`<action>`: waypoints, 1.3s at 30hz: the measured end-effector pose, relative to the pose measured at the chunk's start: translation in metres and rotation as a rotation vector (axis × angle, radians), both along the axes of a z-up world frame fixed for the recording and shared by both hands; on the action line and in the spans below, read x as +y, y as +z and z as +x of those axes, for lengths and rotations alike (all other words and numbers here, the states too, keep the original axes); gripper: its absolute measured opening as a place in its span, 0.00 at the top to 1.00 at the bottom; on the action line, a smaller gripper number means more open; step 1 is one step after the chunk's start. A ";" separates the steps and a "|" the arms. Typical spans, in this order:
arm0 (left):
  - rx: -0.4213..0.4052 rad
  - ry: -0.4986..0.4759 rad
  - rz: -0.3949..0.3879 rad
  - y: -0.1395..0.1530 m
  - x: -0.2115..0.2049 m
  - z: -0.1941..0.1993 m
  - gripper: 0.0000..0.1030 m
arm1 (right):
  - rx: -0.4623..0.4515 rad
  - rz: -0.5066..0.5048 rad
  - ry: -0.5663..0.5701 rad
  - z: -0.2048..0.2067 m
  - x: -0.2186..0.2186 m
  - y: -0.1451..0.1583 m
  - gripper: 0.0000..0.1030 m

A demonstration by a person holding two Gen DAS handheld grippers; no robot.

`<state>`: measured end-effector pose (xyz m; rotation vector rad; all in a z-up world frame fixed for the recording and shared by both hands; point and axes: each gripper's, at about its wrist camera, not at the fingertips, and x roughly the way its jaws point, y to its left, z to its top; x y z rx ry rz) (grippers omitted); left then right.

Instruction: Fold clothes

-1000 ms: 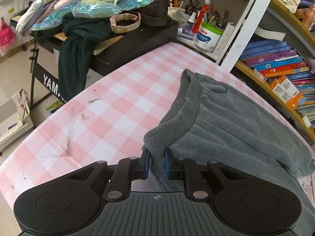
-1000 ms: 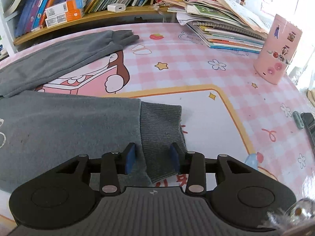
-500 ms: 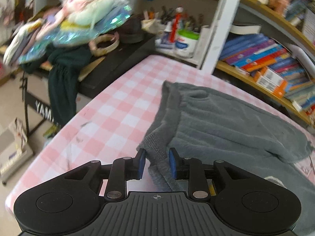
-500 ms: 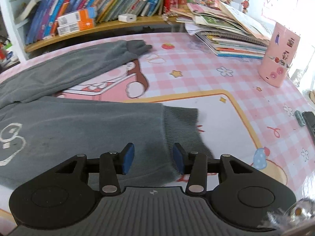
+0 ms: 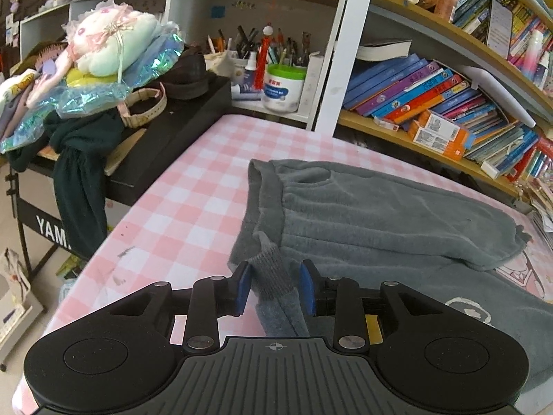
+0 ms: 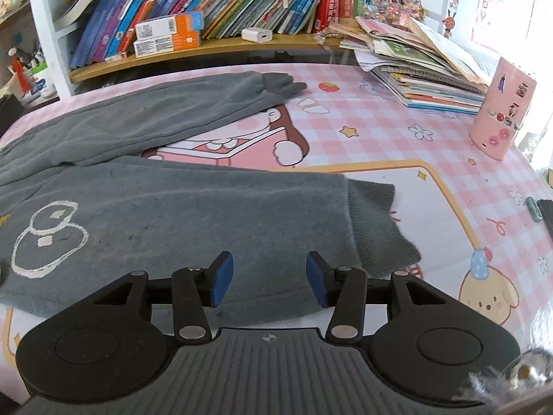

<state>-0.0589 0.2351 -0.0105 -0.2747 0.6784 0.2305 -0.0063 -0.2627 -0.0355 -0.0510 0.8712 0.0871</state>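
Note:
Grey sweatpants (image 5: 380,214) lie spread on the pink checked table (image 5: 193,200), waistband toward the left edge. My left gripper (image 5: 274,287) is open. A ribbed waistband corner (image 5: 273,269) stands up loose between its blue pads, which do not clamp it. In the right wrist view the near leg (image 6: 193,207) lies flat, carrying a white drawn print (image 6: 48,238), and its ribbed cuff (image 6: 376,221) points right. My right gripper (image 6: 269,276) hangs open over that leg, left of the cuff, holding nothing. The far leg (image 6: 172,110) stretches along the back.
A black keyboard stand (image 5: 166,131) piled with clothes and toys sits past the table's left edge. Bookshelves (image 5: 432,103) run along the back. A stack of books (image 6: 421,69) and a pink tube (image 6: 501,110) stand at the right, a dark object (image 6: 546,211) at the edge.
My left gripper has opened and let go of the waistband corner. My right gripper has widened and drawn back from the cuff, which now lies to its right.

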 end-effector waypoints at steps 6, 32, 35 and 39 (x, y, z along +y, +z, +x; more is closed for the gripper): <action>-0.034 -0.015 0.017 0.005 0.009 -0.005 0.59 | 0.006 -0.013 0.015 -0.006 0.019 -0.002 0.50; 0.080 0.012 -0.185 -0.040 0.053 -0.004 0.73 | 0.036 -0.067 0.095 -0.006 0.076 0.001 0.38; 0.067 0.042 -0.158 -0.036 0.054 -0.007 0.72 | 0.039 -0.070 0.098 -0.006 0.079 0.001 0.38; -0.009 0.037 -0.121 -0.020 0.054 -0.006 0.70 | 0.042 -0.069 0.092 -0.004 0.082 0.001 0.38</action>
